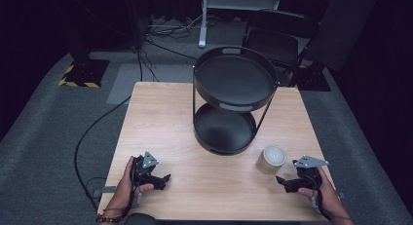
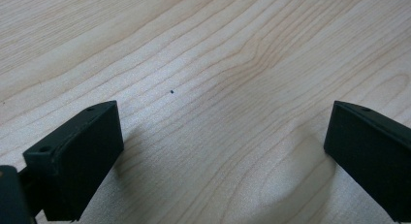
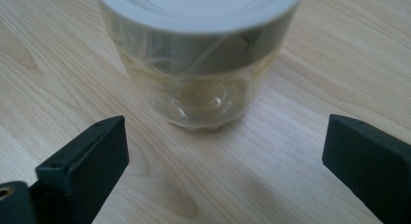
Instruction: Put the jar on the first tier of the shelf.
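Your right gripper (image 1: pixel 286 182) is wide open, with the jar (image 1: pixel 271 159) just ahead near the table (image 1: pixel 160 118) edge. Your left gripper (image 1: pixel 157 178) is open over bare wood. The jar's top is cut off up close.

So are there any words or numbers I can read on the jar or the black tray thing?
None: no words, numbers or signs can be read.
The jar has a plain pale lid and a see-through wall with no lettering showing.
The black two-tier tray is bare.
The wooden table shows grain and a tiny dark speck.
The yellow-and-black striped edge on the floor is a pattern, not writing.
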Available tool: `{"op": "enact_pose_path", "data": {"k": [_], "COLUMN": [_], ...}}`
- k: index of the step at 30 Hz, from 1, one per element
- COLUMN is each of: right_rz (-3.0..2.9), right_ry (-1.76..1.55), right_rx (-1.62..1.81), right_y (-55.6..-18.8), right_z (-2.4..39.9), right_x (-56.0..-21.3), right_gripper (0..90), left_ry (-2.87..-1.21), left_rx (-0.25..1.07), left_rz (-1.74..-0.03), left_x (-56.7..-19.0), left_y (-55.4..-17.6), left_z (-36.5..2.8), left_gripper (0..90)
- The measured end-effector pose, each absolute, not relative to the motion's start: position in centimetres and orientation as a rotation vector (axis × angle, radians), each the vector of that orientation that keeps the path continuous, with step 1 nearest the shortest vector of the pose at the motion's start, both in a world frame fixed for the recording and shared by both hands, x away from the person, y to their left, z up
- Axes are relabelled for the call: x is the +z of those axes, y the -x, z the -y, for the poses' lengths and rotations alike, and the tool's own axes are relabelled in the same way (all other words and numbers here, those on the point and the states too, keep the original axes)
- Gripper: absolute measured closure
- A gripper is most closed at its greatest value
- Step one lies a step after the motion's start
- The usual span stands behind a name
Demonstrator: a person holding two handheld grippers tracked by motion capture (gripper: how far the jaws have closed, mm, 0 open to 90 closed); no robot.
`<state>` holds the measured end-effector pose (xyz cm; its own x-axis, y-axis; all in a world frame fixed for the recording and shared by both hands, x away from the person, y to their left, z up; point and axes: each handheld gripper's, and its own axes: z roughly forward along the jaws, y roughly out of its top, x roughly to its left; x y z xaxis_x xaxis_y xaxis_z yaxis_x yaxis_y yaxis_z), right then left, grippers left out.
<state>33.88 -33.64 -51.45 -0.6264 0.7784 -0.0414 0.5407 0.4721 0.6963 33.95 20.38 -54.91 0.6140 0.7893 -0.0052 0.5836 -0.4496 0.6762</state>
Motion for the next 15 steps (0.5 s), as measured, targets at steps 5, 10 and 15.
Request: {"op": "enact_pose_path", "data": {"k": [5,10,15], "right_rz": [-2.373,-2.381,-2.384], "right_ry": [-1.107,-1.100,-1.101], "right_rx": [0.932,0.928,0.923], "right_y": [-34.4,-35.0,-35.6], "right_z": [33.2,32.5,31.9], "right_x": [-51.4,-51.4,-51.5], "right_gripper": [2.7,2.7,2.8], "left_ry": [-2.191,-2.192,-2.192], "left_rx": [0.412,0.412,0.412], "left_rz": [-1.075,-1.075,-1.074], "left_x": [-54.9,-54.9,-54.9], "left_y": [-34.0,-33.9,-34.0], "left_z": [-20.4,-20.4,-20.4], "left_gripper": [0.1,0.1,0.1]}}
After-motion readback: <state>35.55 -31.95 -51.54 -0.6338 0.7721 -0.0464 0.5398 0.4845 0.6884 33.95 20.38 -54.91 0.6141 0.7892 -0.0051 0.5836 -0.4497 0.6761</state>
